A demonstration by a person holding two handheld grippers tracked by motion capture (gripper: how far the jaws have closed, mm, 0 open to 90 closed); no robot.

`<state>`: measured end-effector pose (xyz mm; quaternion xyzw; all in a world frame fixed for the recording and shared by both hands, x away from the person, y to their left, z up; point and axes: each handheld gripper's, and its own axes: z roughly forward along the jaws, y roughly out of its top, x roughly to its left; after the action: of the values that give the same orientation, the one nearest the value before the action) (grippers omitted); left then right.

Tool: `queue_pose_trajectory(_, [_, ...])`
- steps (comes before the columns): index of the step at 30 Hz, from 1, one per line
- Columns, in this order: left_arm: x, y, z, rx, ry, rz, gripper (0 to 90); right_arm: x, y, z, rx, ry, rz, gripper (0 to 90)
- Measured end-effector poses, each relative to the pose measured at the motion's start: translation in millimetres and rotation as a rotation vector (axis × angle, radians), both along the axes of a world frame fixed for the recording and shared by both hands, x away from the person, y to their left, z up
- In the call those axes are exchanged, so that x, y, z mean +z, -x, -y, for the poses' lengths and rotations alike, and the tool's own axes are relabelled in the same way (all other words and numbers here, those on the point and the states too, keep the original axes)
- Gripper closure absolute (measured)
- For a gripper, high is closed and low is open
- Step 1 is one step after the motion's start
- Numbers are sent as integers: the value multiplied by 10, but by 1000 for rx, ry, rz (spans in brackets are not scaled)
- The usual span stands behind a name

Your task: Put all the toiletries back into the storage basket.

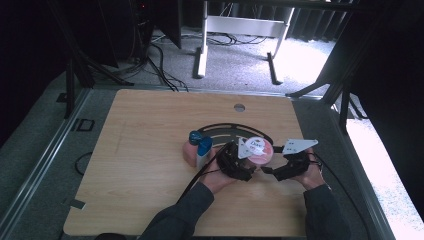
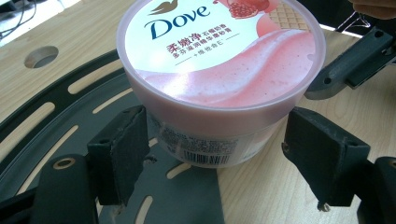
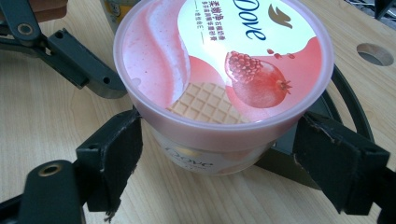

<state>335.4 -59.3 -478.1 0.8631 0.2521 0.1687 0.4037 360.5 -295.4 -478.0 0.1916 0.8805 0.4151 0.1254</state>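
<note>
A pink Dove tub (image 1: 261, 149) with a pomegranate lid stands on the wooden table (image 1: 150, 150), partly on a black slotted curved plate (image 1: 220, 128). My left gripper (image 1: 242, 161) reaches it from the near left, my right gripper (image 1: 274, 164) from the near right. In the left gripper view the tub (image 2: 219, 70) sits between the jaws of the left gripper (image 2: 212, 140), whose pads press its lower wall. In the right gripper view the right gripper (image 3: 219, 154) holds the tub (image 3: 224, 70) just under the lid rim.
Two blue-capped bottles (image 1: 200, 146) stand close to the left of the tub. A round cable hole (image 1: 239, 107) lies in the table's far side. Cables trail from both grippers. Table legs and wires stand on the floor beyond.
</note>
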Motion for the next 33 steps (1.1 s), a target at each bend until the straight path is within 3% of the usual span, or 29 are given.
queue_pose_trajectory(10, [-6,-32,16,10,6,-2,227,14,-36,-4,1,17,-1,160])
queue_pose_trajectory(33, [30,-171,83,44,11,0,227,28,-186,36,-27,-11,-11,161])
